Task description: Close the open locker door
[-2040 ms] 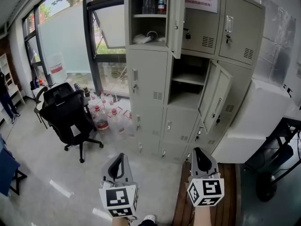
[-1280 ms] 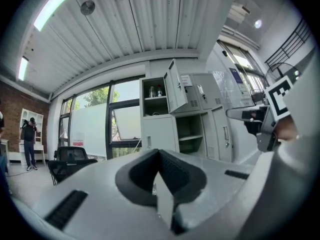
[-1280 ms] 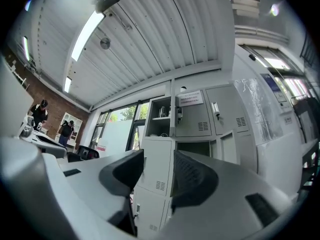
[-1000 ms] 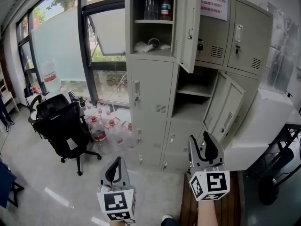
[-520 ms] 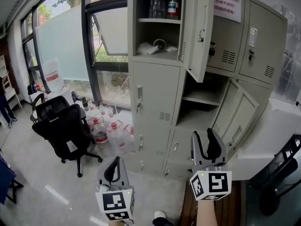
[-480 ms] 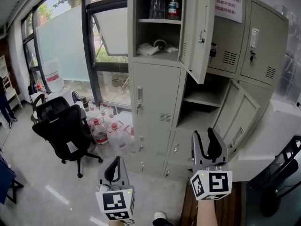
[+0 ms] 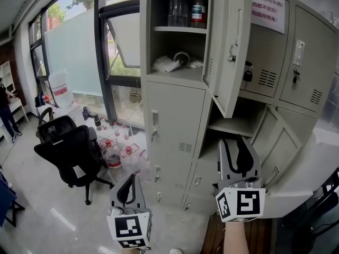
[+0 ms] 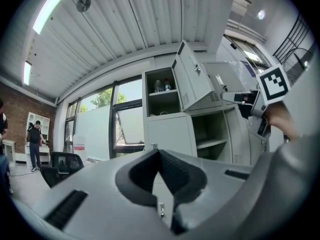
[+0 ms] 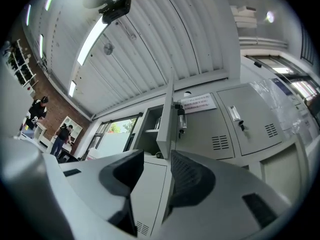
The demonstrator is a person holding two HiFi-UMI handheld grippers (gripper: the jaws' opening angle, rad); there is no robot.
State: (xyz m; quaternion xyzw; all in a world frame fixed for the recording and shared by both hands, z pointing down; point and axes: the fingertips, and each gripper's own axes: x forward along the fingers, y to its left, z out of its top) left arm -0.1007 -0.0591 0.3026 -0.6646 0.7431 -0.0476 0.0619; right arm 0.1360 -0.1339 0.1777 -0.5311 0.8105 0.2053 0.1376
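Door: your upper locker door [image 7: 229, 41] stands swung out toward you, upper middle of the head view, and its compartment with the bottles [image 7: 177, 8] is wide open.
Second door: heads up, another door [image 7: 283, 142] hangs ajar lower right, in the middle row of the lockers [image 7: 169, 120].
Weight: looks like thin sheet metal, so expect it to be light and to swing freely on its hinges.
Stiffness: judge it rigid; a push at one spot should carry the whole panel.
Surface: smooth painted steel, likely slippery to pinch, so pushing looks safer than clamping.
Risk: too hard a shove and it may bang shut and bounce back open.
Where to press: go for the flat face near the latch [image 7: 231, 51], by the free edge and far from the hinges.
Right gripper: your right gripper [image 7: 235, 141] is raised just below that door, fingers parted by a narrow gap and holding nothing.
Right gripper view: the door's thin edge [image 9: 167, 116] shows right through that gap, but apart from the fingers and untouched.
Left gripper: your left gripper [image 7: 132, 177] hangs low, bottom left of centre, well apart from the lockers.
Left fingers: pressed tip to tip [image 8: 159, 153], empty, touching nothing.
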